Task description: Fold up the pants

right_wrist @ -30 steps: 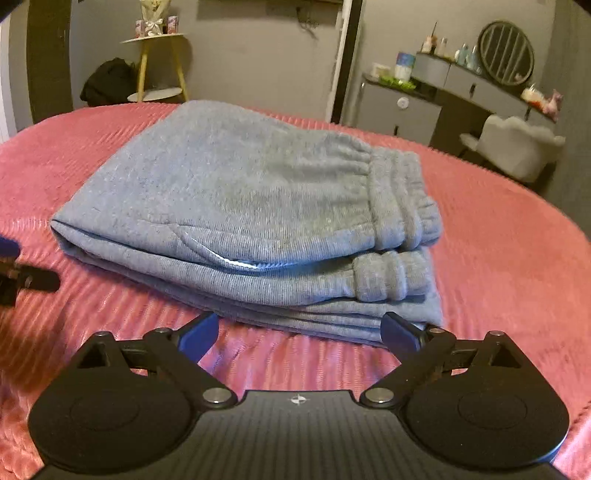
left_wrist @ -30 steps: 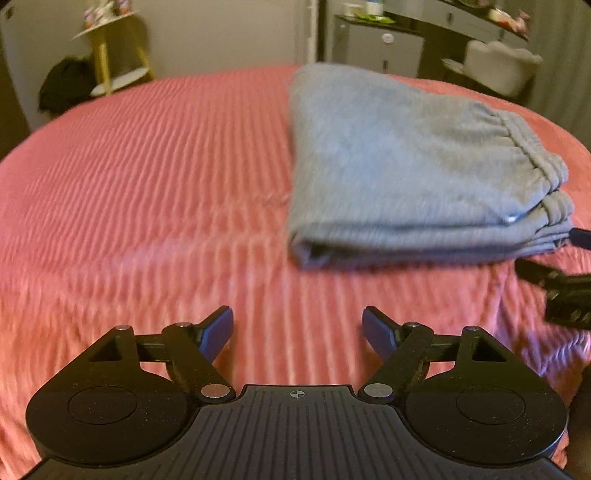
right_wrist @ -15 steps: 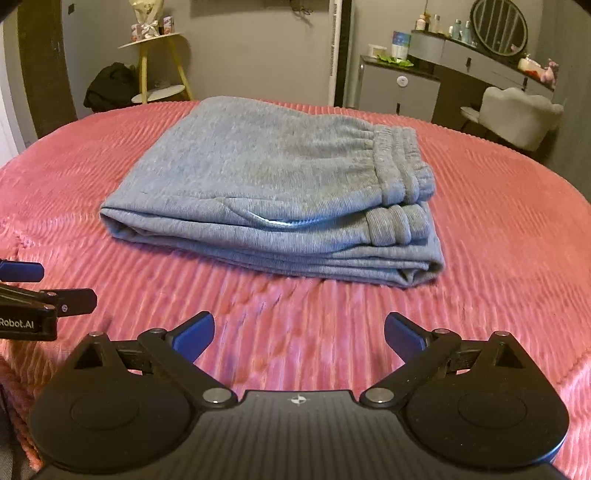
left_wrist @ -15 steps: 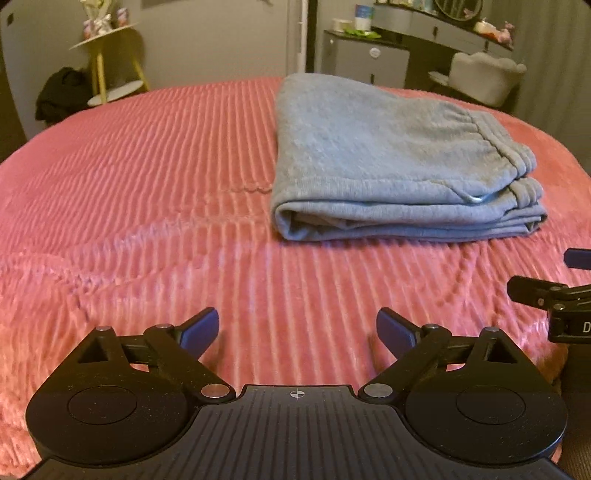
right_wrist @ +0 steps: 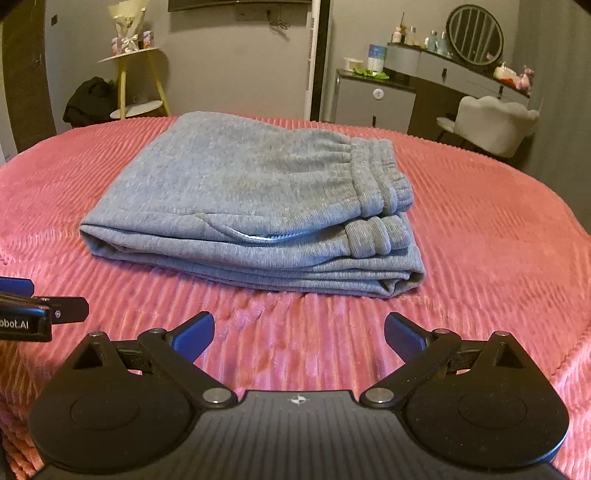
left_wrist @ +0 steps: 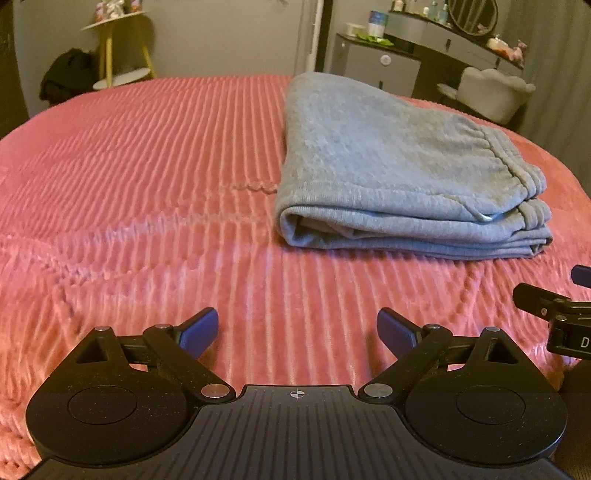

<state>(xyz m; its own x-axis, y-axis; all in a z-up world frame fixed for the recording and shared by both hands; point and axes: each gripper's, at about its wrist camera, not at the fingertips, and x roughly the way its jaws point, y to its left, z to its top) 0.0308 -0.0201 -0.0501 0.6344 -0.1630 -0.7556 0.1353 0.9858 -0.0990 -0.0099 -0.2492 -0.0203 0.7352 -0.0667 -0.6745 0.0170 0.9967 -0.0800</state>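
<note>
The grey sweatpants (left_wrist: 399, 173) lie folded in a flat stack on the pink ribbed bedspread (left_wrist: 147, 184), waistband and cuffs at the right end. They also show in the right wrist view (right_wrist: 258, 206). My left gripper (left_wrist: 297, 328) is open and empty, held back from the stack's left front corner. My right gripper (right_wrist: 299, 332) is open and empty, in front of the stack and apart from it. The right gripper shows at the right edge of the left wrist view (left_wrist: 554, 310); the left gripper shows at the left edge of the right wrist view (right_wrist: 37, 310).
The bedspread (right_wrist: 480, 258) covers the whole bed. Beyond the bed stand a yellow-legged side table (right_wrist: 136, 74), a dark bag (right_wrist: 90, 99), a grey cabinet (right_wrist: 373, 99), a vanity with a round mirror (right_wrist: 474, 35) and a white chair (right_wrist: 495, 122).
Both grippers have pulled back from the folded pants toward the bed's near edge, and the stack looks farther away. The left gripper's jaws have opened wider. The pants have not moved.
</note>
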